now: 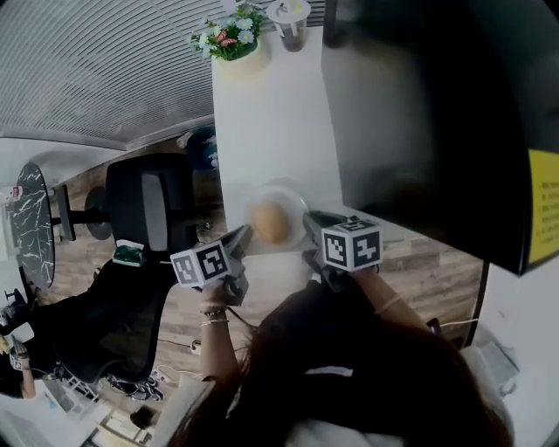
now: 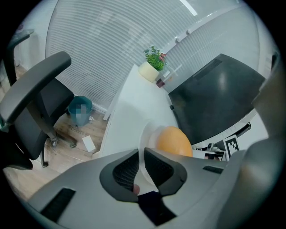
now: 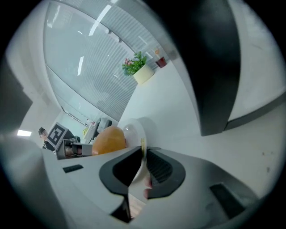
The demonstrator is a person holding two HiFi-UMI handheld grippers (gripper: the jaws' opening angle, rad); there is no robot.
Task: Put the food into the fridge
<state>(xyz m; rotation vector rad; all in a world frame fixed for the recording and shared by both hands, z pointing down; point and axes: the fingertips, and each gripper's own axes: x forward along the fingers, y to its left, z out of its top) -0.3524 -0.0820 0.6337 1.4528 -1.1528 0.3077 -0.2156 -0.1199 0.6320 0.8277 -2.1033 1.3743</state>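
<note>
A round orange-brown piece of food [image 1: 271,223] lies on a white plate [image 1: 288,194] near the front edge of the white table [image 1: 262,122]. My left gripper [image 1: 238,241] is shut on the plate's left rim and my right gripper [image 1: 311,227] on its right rim. In the left gripper view the thin rim [image 2: 146,134] runs between the pads of my left gripper [image 2: 143,157], with the food [image 2: 174,141] just beyond. The right gripper view shows my right gripper [image 3: 144,157] pinching the plate [image 3: 134,129] beside the food [image 3: 108,139]. A large black fridge [image 1: 419,113] stands to the right.
A potted plant [image 1: 232,38] and a glass [image 1: 289,24] stand at the table's far end. A black office chair [image 1: 148,205] is on the wooden floor to the left, with a small bin [image 2: 80,110] near it. Slatted blinds line the far wall.
</note>
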